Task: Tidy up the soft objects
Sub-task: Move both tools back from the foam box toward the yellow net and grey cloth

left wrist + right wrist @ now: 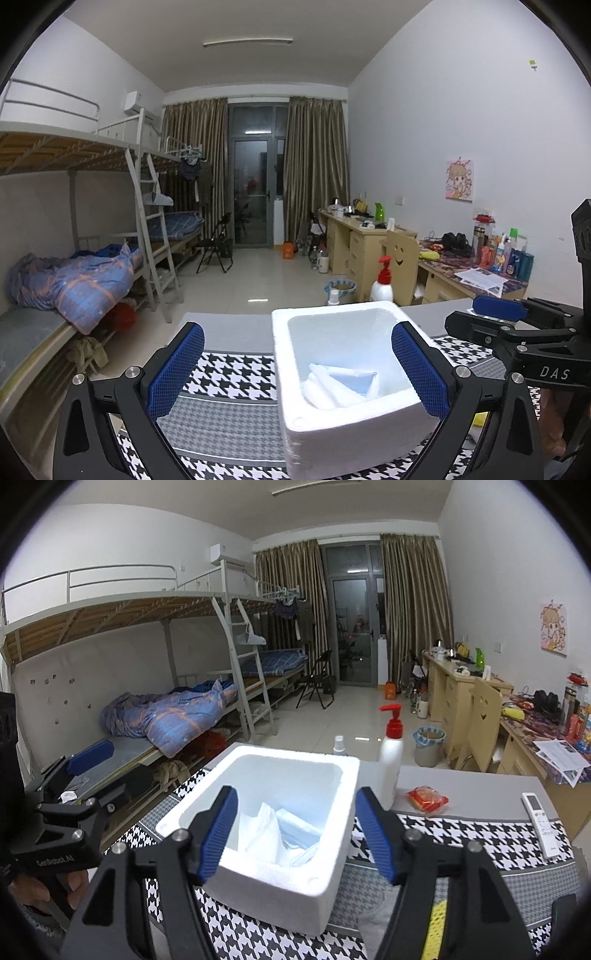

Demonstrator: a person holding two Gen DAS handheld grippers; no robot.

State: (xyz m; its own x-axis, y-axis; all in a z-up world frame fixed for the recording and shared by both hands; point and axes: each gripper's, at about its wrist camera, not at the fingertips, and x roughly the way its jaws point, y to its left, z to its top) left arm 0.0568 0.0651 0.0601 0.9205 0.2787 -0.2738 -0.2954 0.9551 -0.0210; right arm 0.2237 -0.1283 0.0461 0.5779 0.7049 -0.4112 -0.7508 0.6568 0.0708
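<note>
A white foam box (354,417) (280,890) stands on the houndstooth cloth (229,373) (480,830). Inside it lie folded white and pale blue soft cloths (340,387) (280,834). My left gripper (295,369) is open and empty, its right pad over the box's right wall and its left pad over the cloth. My right gripper (299,834) is open and empty above the box's near side. A grey cloth (384,912) and a yellow mesh item (439,930) lie under the right gripper's right finger.
A white pump bottle with a red top (391,760) (382,284) and a small spray bottle (338,744) stand behind the box. A red snack packet (426,799) and a white remote (541,821) lie at the right. Beds, desks and floor lie beyond the table.
</note>
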